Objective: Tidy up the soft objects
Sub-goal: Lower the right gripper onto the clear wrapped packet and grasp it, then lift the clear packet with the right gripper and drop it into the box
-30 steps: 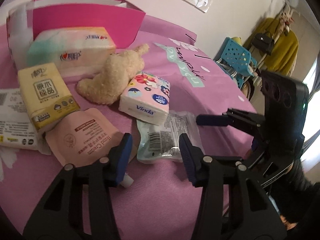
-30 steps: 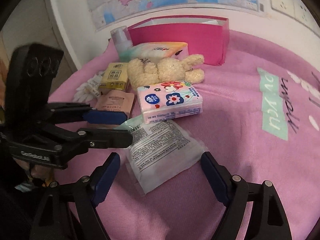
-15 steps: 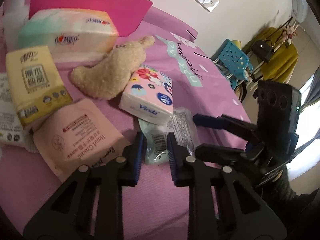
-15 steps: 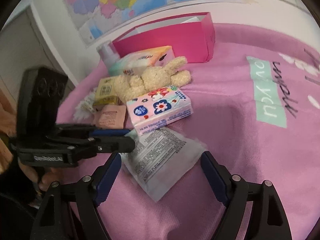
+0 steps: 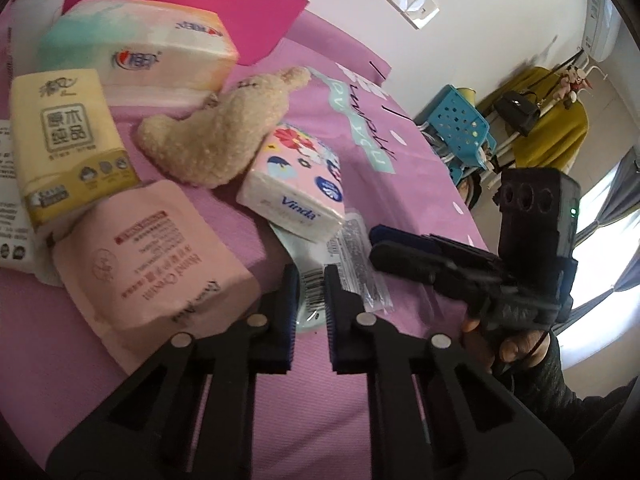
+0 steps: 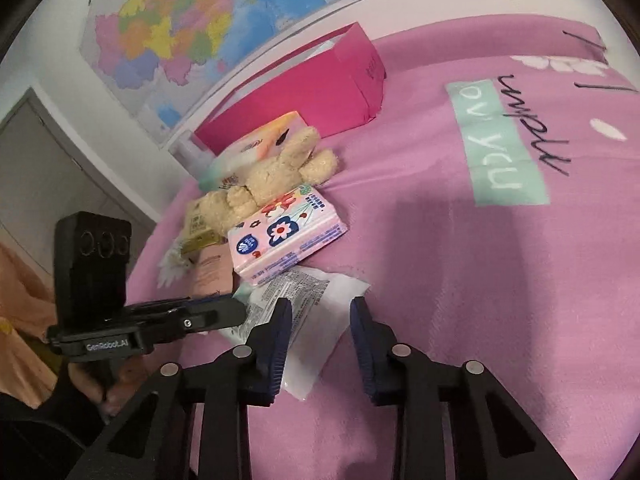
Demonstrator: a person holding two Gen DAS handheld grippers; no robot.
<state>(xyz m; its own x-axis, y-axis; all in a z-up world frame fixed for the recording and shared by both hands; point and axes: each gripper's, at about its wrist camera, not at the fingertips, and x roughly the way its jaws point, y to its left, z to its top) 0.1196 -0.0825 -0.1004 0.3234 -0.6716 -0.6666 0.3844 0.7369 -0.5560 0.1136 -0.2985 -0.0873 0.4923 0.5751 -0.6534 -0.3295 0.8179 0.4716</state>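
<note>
A clear wet-wipe packet (image 5: pixel 352 256) (image 6: pixel 308 300) lies on the pink bedspread (image 6: pixel 460 260), partly under the floral Vinda tissue pack (image 5: pixel 296 188) (image 6: pixel 284 240). My left gripper (image 5: pixel 308 308) is shut on the packet's near end. My right gripper (image 6: pixel 320 336) has its jaws partly closed around the packet's other corner, with a gap still showing. A beige plush rabbit (image 5: pixel 216 136) (image 6: pixel 276 172), a pink hand-cream pouch (image 5: pixel 152 264), a yellow tissue pack (image 5: pixel 64 144) and a large tissue pack (image 5: pixel 140 48) lie behind.
An open magenta box (image 6: pixel 320 88) stands at the back by the wall. A blue stool (image 5: pixel 460 132) and a coat rack with yellow clothes (image 5: pixel 548 128) stand beyond the bed's right edge. A map hangs on the wall (image 6: pixel 200 20).
My left gripper moved in and closed from wide open onto the packet's end. My right gripper narrowed its jaws around the packet's other side and came closer.
</note>
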